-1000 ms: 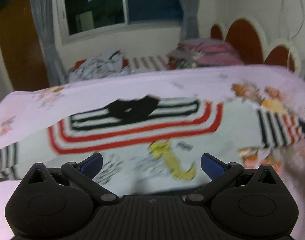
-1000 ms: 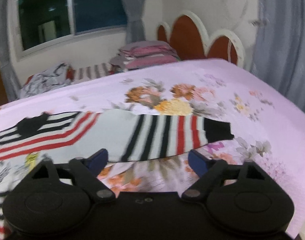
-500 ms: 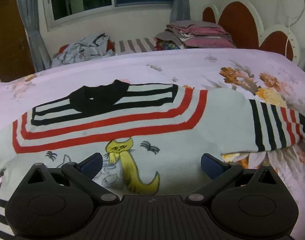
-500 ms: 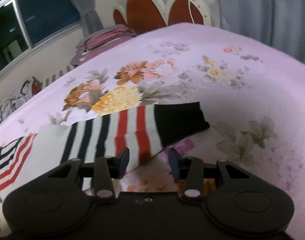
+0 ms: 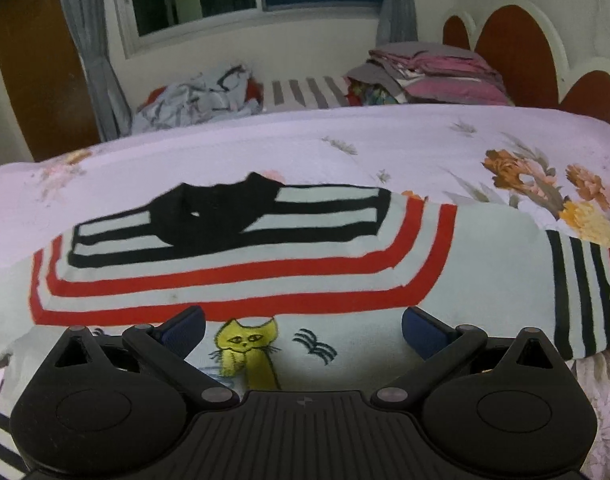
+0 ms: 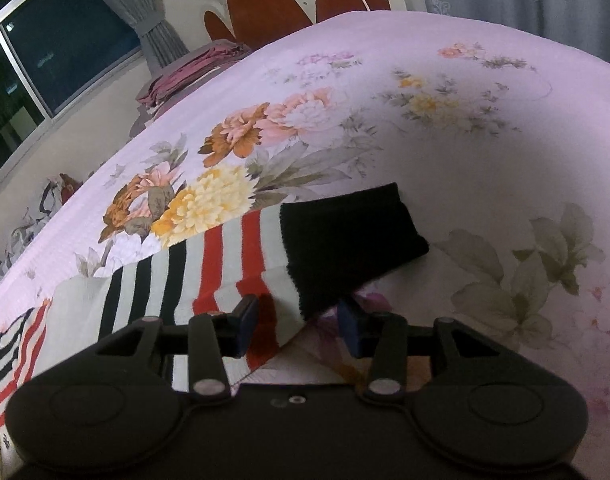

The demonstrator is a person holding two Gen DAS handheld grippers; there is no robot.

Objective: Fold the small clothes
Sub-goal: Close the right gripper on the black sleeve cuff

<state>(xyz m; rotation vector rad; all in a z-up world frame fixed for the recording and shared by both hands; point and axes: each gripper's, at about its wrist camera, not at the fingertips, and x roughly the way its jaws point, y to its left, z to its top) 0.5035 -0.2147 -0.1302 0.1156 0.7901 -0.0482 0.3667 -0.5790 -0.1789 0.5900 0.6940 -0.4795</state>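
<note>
A small white sweater [image 5: 265, 276] with red and black stripes, a black collar and a yellow cat lies spread flat on the bed. My left gripper [image 5: 303, 330] is open and empty, low over the sweater's chest. Its right sleeve [image 6: 233, 264], striped with a black cuff [image 6: 345, 244], lies stretched out in the right wrist view. My right gripper [image 6: 299, 326] is at the sleeve's near edge by the cuff, jaws partly closed with the raised sleeve edge between them; the fingers do not press it.
The bed has a pink floral sheet [image 6: 465, 140]. A headboard [image 5: 517, 52] with red scallops stands at the right. Folded pink bedding [image 5: 433, 76] and a crumpled cloth pile [image 5: 201, 96] lie beyond the bed under the window.
My right gripper has moved right along the sleeve to the cuff and narrowed its jaws from wide open. My left gripper has dropped closer to the sweater's chest, still open.
</note>
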